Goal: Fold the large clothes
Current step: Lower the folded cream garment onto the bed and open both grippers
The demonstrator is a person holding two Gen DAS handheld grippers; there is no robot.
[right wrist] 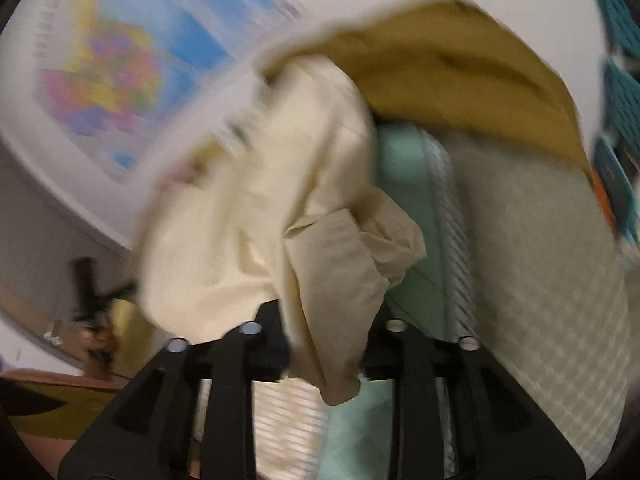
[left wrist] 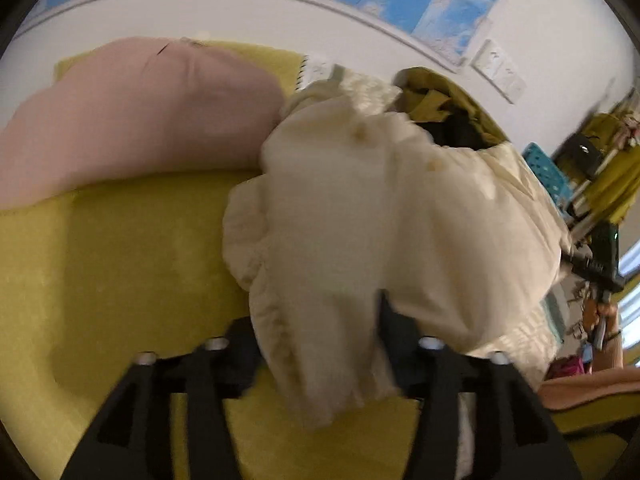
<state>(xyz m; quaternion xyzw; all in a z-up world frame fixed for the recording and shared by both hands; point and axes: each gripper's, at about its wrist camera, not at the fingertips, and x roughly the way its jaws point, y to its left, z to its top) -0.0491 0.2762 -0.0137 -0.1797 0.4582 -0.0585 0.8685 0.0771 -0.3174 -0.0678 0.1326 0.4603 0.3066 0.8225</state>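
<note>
**Garment Lifted Between Both Grippers**

While the cream garment (left wrist: 360, 208) hung bunched above the yellow-green bed cover (left wrist: 120, 248), the left gripper (left wrist: 320, 344) was clamped on a gathered edge. The right gripper (right wrist: 328, 332) likewise pinched a tan-lined fold. Best practice, as judged: draw the grips apart before lowering. A pink pillow (left wrist: 132, 116) to the left and a mustard cloth pile (right wrist: 460, 72) to the right limited the laying space.

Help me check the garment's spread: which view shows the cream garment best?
The left wrist view: the cream garment shows most fully, buttons included, hanging over the yellow-green bedspread. The right wrist view shows only a blurred bunch.
</note>
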